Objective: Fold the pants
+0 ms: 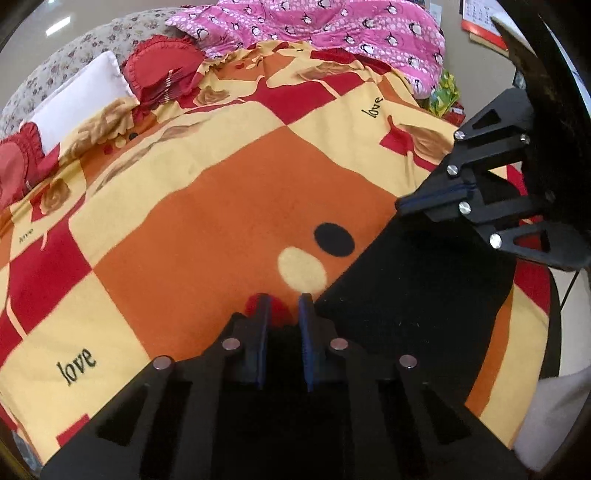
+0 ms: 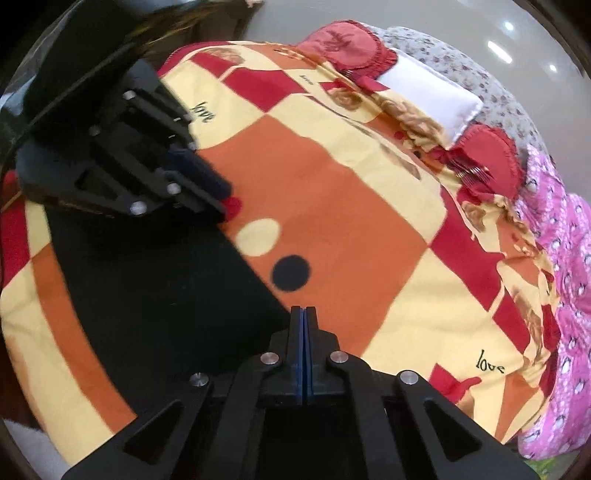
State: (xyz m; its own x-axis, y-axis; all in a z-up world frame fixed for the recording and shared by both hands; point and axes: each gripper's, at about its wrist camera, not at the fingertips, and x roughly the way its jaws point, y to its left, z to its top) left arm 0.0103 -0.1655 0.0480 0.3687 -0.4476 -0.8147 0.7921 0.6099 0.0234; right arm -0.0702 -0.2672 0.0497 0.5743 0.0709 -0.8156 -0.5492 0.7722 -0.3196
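Pants (image 1: 417, 291), black and laid flat, spread across the near edge of my bed's patchwork blanket (image 1: 207, 206), their straight far edge running on a diagonal between my two claws. My left gripper (image 1: 284, 301) sits at one end of that edge with its jaws a little apart, nothing visibly pinched between them; a red patch of blanket shows in the gap. My right gripper (image 2: 303, 312) sits at the other end, pads pressed together. Whether a thin layer of cloth is caught there I cannot tell, since black fabric and black fingers merge.

The garment looks soft, light and limp, with no stiffness to keep a shape of its own. I judge it will sag and drape from wherever I lift it, and slide easily over the fleecy blanket. The sensible hold is at the edge itself, one claw near each corner, biting all layers at once so the fold line stays straight. A shallow pinch risks taking only the top layer, or snagging the blanket beneath.

Red ruffled cushions (image 1: 162, 66), a white pillow (image 1: 79, 96) and a pink quilt (image 1: 332, 33) lie well apart at the bed's far side.
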